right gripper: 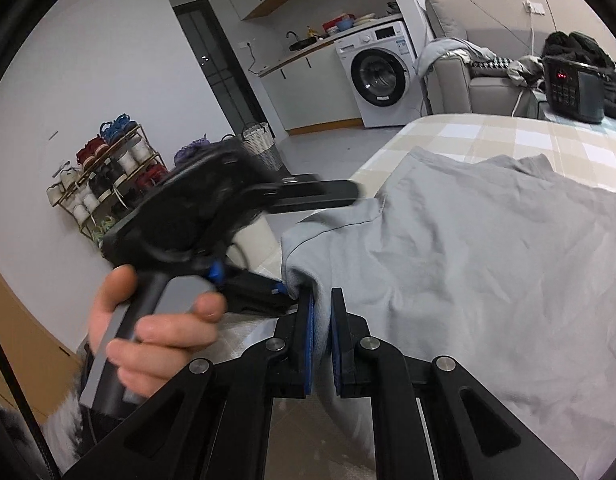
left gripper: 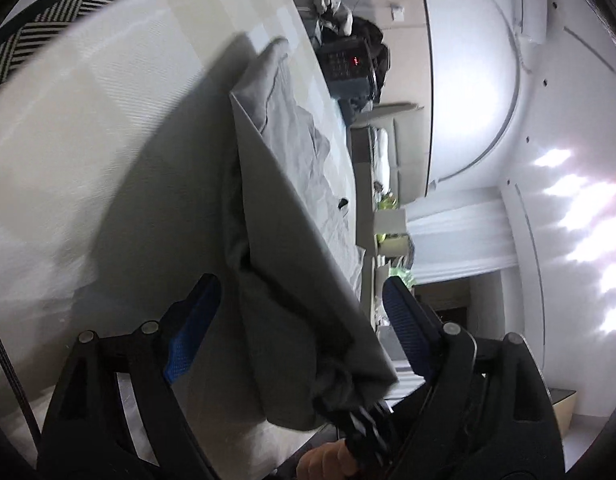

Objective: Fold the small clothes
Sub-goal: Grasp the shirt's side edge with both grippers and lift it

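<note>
A grey garment (right gripper: 488,264) lies spread and wrinkled on the checked table (right gripper: 488,136). My right gripper (right gripper: 323,304) is shut on its near left corner, cloth pinched between the blue pads (right gripper: 308,328). In the left wrist view the garment (left gripper: 292,208) hangs lifted in a taut sheet, its near corner bunched around the right gripper's tips. My left gripper (left gripper: 300,292) is open, its blue fingers (left gripper: 196,312) wide on either side of the lifted cloth, not pinching it. In the right wrist view the left gripper (right gripper: 320,192) is held by a hand at the garment's left edge.
A black device with a red display (right gripper: 572,92) stands at the table's far right, with dark clothes behind it. A sofa (right gripper: 468,76), a washing machine (right gripper: 380,76), a shoe rack (right gripper: 104,176) and a basket (right gripper: 260,148) stand beyond the table's left edge.
</note>
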Action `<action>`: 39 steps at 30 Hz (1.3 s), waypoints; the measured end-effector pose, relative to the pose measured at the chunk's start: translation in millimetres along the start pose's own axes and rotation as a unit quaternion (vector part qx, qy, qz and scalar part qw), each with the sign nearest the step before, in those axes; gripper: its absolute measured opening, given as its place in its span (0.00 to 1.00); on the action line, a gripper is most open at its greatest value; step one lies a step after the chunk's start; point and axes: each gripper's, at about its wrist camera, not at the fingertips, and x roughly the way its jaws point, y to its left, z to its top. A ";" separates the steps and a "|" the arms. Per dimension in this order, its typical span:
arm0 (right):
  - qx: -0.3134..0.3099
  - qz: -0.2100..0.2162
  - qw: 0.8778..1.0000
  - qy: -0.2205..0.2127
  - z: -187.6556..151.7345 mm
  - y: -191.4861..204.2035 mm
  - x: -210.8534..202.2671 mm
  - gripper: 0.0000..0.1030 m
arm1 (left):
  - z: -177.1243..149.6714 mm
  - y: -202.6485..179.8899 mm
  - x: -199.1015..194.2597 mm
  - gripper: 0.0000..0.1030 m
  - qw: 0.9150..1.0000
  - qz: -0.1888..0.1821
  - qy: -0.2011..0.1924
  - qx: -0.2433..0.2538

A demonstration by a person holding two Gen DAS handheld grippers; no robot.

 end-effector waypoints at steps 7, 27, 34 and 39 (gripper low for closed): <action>-0.014 0.013 1.000 -0.016 -1.1 0.8 -11.9 0.07 | 27.5 -17.9 44.2 0.77 0.999 0.033 0.037 -0.002; 0.095 0.037 0.989 -0.108 -21.7 -49.4 -87.0 0.07 | 5.4 -199.2 129.8 0.08 0.934 0.254 -0.031 0.249; 0.173 -0.018 0.964 -0.200 -58.7 -95.0 -190.6 0.07 | -77.8 -297.3 248.5 0.08 0.900 0.251 0.048 0.354; 0.223 -0.083 0.944 -0.230 -94.7 -132.5 -252.3 0.07 | -145.2 -334.2 364.1 0.09 0.890 0.220 0.137 0.374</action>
